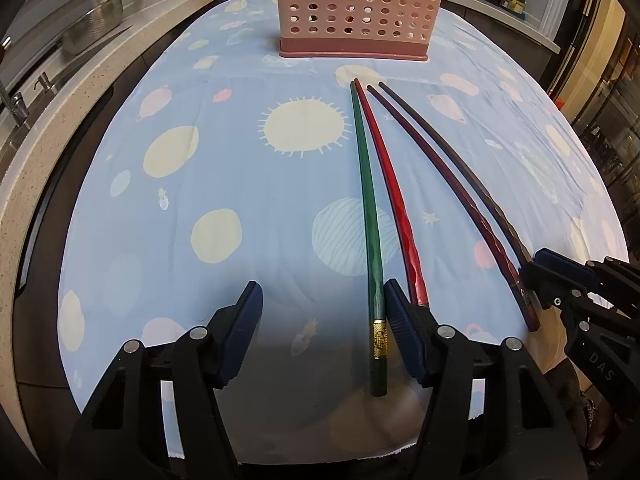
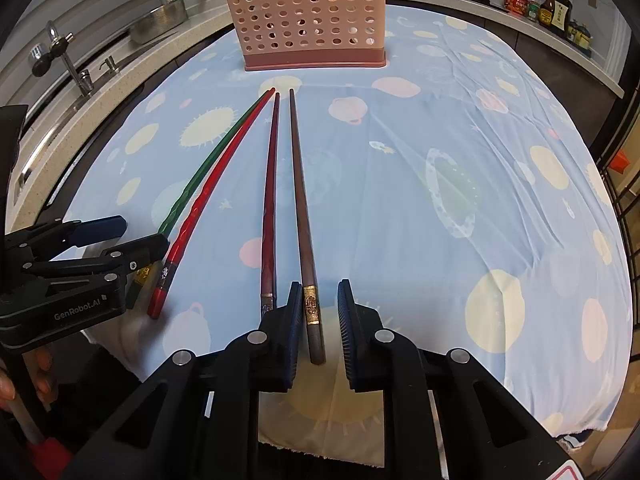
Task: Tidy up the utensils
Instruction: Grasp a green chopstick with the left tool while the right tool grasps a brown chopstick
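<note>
Four chopsticks lie side by side on the blue cloth, tips toward a pink perforated utensil holder [image 1: 356,8] [image 2: 308,20]. The green chopstick [image 1: 366,200] lies between the jaws of my left gripper [image 1: 322,286]; its handle rests against the right finger, while the left finger stands well clear. The red chopstick [image 1: 394,200] lies just outside that finger. My right gripper [image 2: 320,285] straddles the brown chopstick [image 2: 300,184], which touches the left pad with a gap to the right pad. The maroon chopstick [image 2: 270,184] lies just left of it. Each gripper also shows in the other's view: the right gripper [image 1: 560,272], the left gripper [image 2: 142,232].
A planet-patterned tablecloth [image 1: 200,140] covers the table, its near edge below the grippers. A stone counter with a faucet [image 2: 68,60] and a metal bowl [image 2: 158,24] runs along the left. Sauce bottles [image 2: 552,8] stand at the back right. A person's hand [image 2: 24,376] shows at lower left.
</note>
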`<action>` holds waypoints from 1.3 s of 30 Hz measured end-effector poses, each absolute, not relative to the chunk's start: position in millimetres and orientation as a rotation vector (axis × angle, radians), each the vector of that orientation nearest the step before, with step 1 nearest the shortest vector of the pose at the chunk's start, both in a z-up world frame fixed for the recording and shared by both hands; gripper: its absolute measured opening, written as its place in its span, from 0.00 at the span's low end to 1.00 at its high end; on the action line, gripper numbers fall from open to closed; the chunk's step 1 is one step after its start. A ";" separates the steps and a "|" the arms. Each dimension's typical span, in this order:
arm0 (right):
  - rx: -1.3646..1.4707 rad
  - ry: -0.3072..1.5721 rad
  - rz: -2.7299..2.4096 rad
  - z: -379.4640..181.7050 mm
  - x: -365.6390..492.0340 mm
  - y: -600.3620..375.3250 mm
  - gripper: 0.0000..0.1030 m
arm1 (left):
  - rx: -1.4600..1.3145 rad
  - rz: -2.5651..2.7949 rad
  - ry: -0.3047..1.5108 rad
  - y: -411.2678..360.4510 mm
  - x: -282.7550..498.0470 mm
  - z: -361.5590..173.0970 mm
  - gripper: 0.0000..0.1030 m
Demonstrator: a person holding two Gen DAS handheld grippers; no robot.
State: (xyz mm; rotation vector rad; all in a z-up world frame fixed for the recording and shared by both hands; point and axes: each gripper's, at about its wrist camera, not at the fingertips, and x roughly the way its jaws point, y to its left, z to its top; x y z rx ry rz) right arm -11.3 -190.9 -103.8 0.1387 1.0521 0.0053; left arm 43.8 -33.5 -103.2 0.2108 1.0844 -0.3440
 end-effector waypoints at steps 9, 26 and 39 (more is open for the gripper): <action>0.107 1.044 0.008 -103.5 -11.8 -187.4 0.08 | 0.207 -0.351 1.068 -30.2 40.5 -101.4 0.30; 0.140 1.017 0.002 -97.9 -15.1 -194.4 0.07 | 0.178 -0.386 1.077 -28.7 37.5 -95.0 0.08; 0.164 0.942 0.016 -69.5 -15.0 -196.3 0.07 | 0.158 -0.401 1.022 -32.7 38.3 -67.5 0.08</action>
